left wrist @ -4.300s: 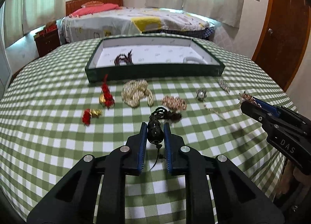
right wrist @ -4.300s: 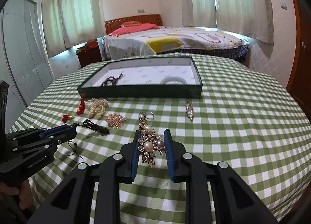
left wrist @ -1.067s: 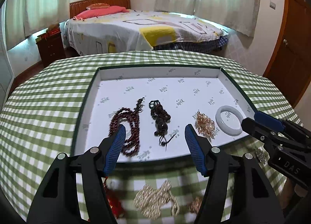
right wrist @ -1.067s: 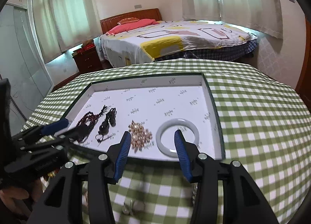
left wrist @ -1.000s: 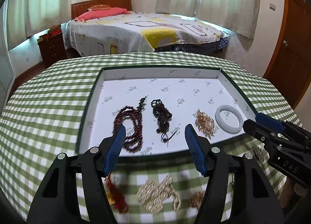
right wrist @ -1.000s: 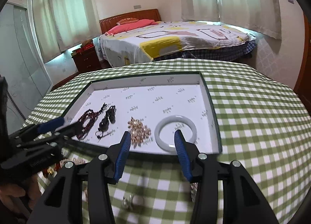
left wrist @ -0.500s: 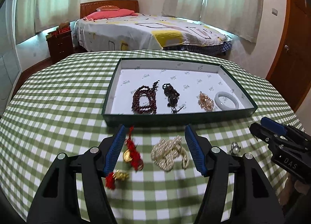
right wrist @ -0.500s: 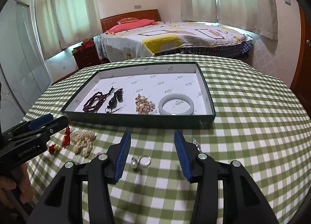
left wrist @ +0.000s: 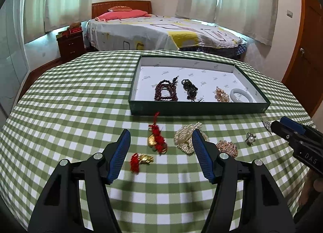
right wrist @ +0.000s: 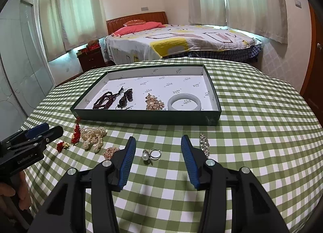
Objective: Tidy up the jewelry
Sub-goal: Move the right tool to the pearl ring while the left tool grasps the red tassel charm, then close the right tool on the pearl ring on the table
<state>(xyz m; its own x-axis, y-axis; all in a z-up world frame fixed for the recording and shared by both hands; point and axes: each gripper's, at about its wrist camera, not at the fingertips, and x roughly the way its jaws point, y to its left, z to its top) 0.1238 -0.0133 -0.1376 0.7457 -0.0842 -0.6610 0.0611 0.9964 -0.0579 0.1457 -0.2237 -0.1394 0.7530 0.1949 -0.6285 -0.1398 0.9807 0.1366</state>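
Both grippers have drawn back from the tray (four pieces inside); left gripper and right gripper hover empty, jaws apart, above loose jewelry on the checked tablecloth.

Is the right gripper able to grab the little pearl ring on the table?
Probably yes. The right gripper is open and empty, and the pearl ring lies on the cloth just ahead between its jaws, with nothing in the way.
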